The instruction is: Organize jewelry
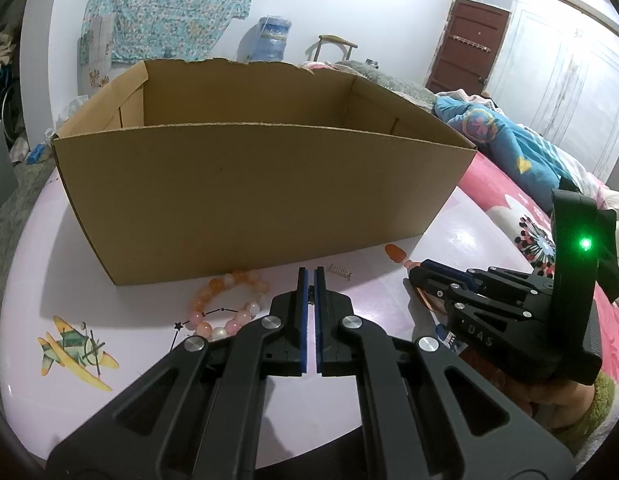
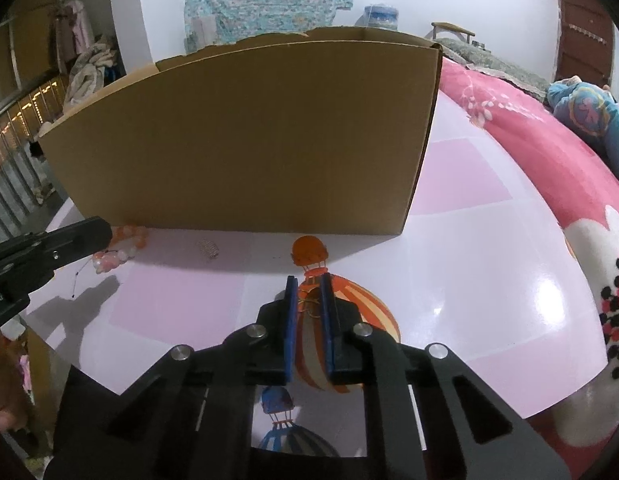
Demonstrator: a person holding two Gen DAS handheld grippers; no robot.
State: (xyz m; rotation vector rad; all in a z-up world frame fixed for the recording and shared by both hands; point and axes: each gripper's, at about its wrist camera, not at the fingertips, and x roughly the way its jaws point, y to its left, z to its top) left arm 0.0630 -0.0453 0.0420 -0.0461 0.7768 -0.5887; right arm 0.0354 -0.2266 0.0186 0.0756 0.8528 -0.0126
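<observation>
Left gripper (image 1: 309, 276): your jaws are nearly together, with a small dark thing pinched between the blue pads at the tips; what it is you cannot tell.
Right gripper (image 2: 309, 288): your jaws stand a narrow gap apart, with a thin gold wire piece (image 2: 311, 306) between the pads; you cannot tell whether they press on it.
Bead bracelet (image 1: 227, 304): it lies on the table just left of your left fingertips, near the foot of the box.
Small spring (image 1: 340, 271): it rests just right of your left fingertips, close to the box's front wall.
Cardboard box (image 1: 249, 184): open-topped, its front wall rises straight ahead of both grippers; the far rim is torn and uneven.
Table (image 1: 109, 280): pink and glossy with printed balloons and a plane; a strip of bare surface runs between the box and your grippers.
Right edge: the table curves off toward the pink bedding (image 2: 549, 148), with open surface past the box's right corner.
Left edge: the table rim drops away beyond the plane print.
</observation>
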